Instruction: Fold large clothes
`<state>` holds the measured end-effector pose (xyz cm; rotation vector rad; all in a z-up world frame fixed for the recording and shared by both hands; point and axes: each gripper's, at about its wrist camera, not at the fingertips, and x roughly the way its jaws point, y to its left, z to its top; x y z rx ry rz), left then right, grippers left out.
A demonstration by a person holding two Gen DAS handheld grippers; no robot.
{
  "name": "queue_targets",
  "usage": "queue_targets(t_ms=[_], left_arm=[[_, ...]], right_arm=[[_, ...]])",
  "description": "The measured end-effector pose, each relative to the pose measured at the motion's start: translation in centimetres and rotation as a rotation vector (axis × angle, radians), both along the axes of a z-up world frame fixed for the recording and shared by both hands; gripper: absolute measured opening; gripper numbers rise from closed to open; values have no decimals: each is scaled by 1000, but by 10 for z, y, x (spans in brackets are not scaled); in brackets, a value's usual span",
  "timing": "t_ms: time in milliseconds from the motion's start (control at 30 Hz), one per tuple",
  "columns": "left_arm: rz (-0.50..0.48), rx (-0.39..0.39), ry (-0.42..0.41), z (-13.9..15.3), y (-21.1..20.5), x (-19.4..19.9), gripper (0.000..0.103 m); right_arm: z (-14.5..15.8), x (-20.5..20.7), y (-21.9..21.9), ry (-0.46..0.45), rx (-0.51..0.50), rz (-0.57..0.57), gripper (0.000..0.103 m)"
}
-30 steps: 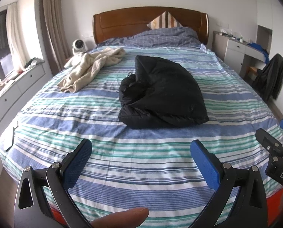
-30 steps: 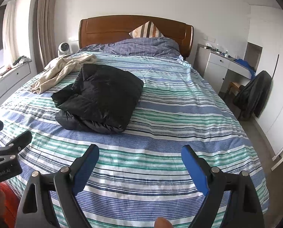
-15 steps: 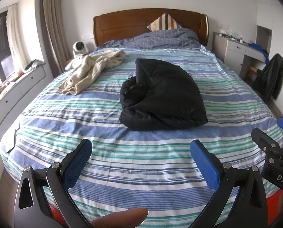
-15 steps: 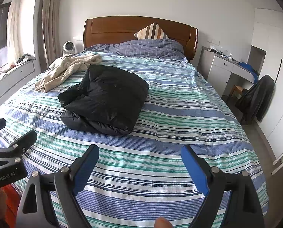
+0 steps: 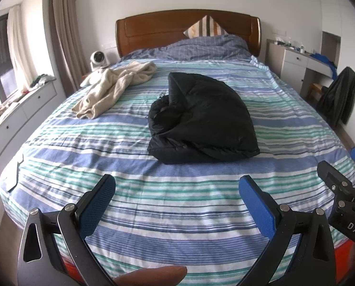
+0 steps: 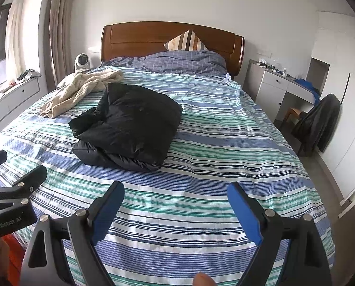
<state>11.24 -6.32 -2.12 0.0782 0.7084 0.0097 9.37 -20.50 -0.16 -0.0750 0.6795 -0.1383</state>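
A wide bed in blue, green and white stripes fills the room. The black jacket lies folded in a bundle at the middle of the bed. A cream garment sprawls toward the bed's head on its window side, near a small white fan. A wooden headboard and striped cushion stand at the bed's head. A white desk and a chair draped in dark clothing stand beside the bed. The left gripper and right gripper hover over the bed's foot, jaws spread wide, holding nothing
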Motion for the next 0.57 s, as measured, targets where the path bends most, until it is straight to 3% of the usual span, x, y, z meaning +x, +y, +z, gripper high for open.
queue_targets(t_ms=[567], left_arm=[[-2, -9, -2, -2, -3, 2, 102]], right_arm=[[-2, 1, -6, 10, 12, -11, 90]])
